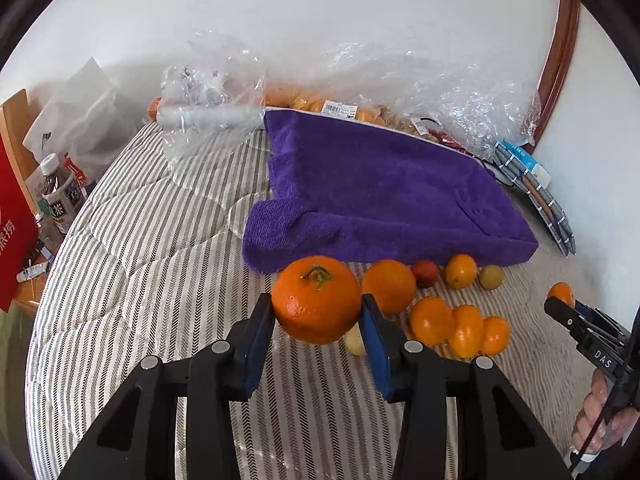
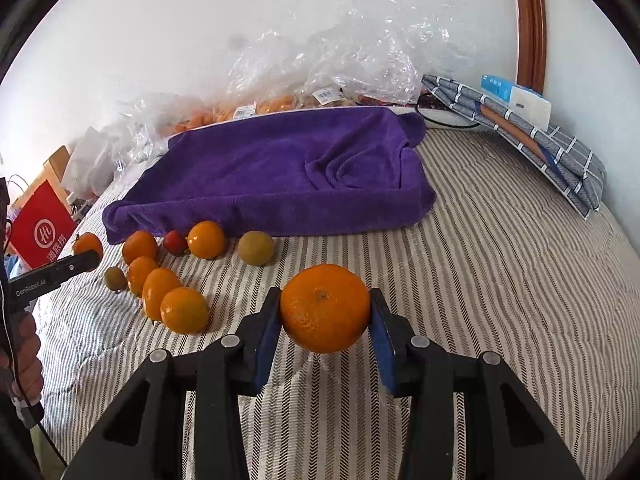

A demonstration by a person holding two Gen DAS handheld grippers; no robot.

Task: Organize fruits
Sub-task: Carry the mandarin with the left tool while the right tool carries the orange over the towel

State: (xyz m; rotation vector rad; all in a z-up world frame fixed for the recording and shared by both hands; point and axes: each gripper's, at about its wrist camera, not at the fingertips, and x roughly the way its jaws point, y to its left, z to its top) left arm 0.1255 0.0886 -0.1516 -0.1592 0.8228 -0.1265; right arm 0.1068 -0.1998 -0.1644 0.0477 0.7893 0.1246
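Note:
My left gripper [image 1: 318,312] is shut on a stemmed orange [image 1: 316,300], held above the striped bedding. My right gripper [image 2: 325,310] is shut on another orange [image 2: 325,308], right of the fruit cluster. It also shows in the left wrist view [image 1: 560,300], far right. Several oranges [image 2: 176,300] lie in a diagonal row on the bedding. Behind them sit an orange [image 2: 139,246], a small red fruit [image 2: 175,242], another orange [image 2: 206,239] and a yellow-green fruit [image 2: 256,247]. A small greenish fruit [image 2: 115,278] lies at the left.
A folded purple towel [image 2: 280,172] lies behind the fruit. Clear plastic bags [image 2: 340,68] with more fruit sit against the wall. Folded grey checked cloth [image 2: 540,140] lies at the right. A red bag [image 1: 12,236] and a bottle [image 1: 60,192] stand beside the bed's left edge.

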